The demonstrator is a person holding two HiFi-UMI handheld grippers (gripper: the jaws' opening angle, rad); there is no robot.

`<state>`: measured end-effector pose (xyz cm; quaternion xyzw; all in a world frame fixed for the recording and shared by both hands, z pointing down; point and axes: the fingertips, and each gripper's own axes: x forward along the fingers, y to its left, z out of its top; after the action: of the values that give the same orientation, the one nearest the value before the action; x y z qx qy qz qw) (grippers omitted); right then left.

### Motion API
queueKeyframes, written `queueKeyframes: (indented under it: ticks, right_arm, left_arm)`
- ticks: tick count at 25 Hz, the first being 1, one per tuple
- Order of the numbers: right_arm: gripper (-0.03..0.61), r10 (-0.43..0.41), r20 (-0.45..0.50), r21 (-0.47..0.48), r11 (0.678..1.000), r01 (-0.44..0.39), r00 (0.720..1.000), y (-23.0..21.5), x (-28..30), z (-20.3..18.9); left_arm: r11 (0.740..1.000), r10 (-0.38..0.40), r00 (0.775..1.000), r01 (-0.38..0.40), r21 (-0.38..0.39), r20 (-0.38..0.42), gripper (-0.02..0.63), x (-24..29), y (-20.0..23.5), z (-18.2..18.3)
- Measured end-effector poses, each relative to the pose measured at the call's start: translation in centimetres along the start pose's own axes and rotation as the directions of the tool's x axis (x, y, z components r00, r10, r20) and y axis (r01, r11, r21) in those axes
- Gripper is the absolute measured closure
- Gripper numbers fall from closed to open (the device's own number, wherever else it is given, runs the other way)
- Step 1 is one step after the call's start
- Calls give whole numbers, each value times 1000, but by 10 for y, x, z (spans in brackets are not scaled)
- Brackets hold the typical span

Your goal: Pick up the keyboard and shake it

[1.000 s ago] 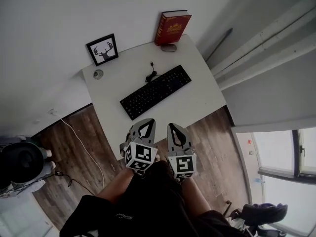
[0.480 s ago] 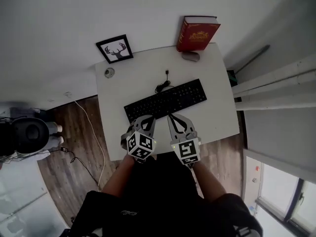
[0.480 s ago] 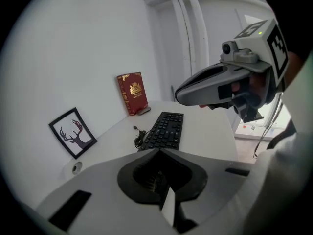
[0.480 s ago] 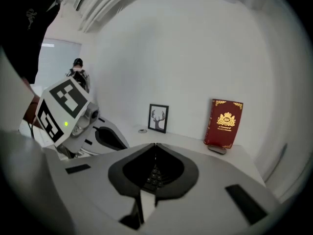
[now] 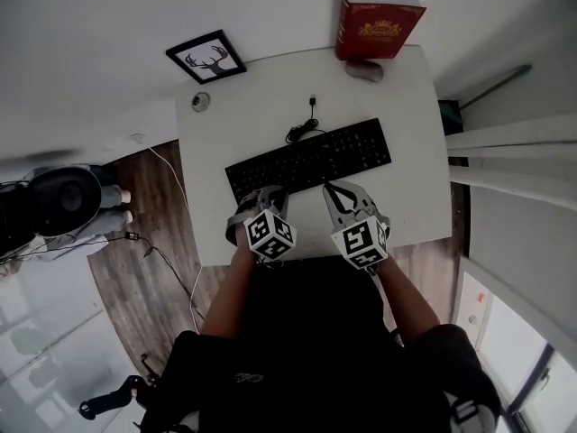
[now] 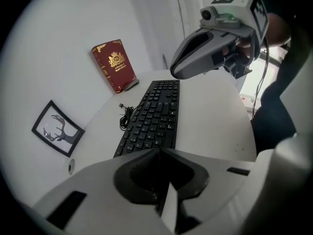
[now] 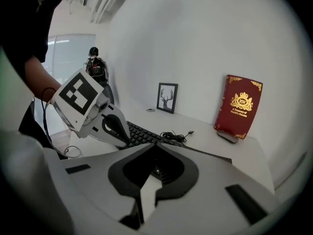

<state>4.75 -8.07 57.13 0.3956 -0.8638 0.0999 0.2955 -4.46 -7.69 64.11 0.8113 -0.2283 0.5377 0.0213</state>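
Observation:
A black keyboard (image 5: 308,160) lies aslant on the white table (image 5: 415,197), its coiled cable (image 5: 302,129) trailing toward the wall. It also shows in the left gripper view as a long keyboard (image 6: 154,117) and in the right gripper view as the keyboard (image 7: 142,134), partly hidden. My left gripper (image 5: 268,194) hovers just before the keyboard's near left edge, jaws shut and empty. My right gripper (image 5: 337,190) hangs beside it near the keyboard's near middle, also shut with nothing held. Neither touches the keyboard as far as I can see.
A red book (image 5: 377,23) stands against the wall at the table's far right, a grey mouse (image 5: 364,70) before it. A framed deer picture (image 5: 206,58) leans at the far left, a small round object (image 5: 200,102) nearby. Wooden floor and a loose cable (image 5: 167,260) lie left.
Both grippers have moved forward over the table's near edge, closer to the keyboard. The head view has swung so the table sits more squarely ahead.

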Motion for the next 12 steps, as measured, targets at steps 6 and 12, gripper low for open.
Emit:
queueKeyframes:
  ticks: [6, 12]
  right_arm:
    - [557, 41, 18, -3, 999, -41, 999, 0, 4, 0]
    - [557, 32, 21, 9, 999, -32, 999, -4, 6, 0]
  left_arm:
    - [992, -35, 980, 58, 114, -194, 276, 29, -12, -23]
    - [991, -17, 982, 41, 126, -188, 222, 30, 7, -18]
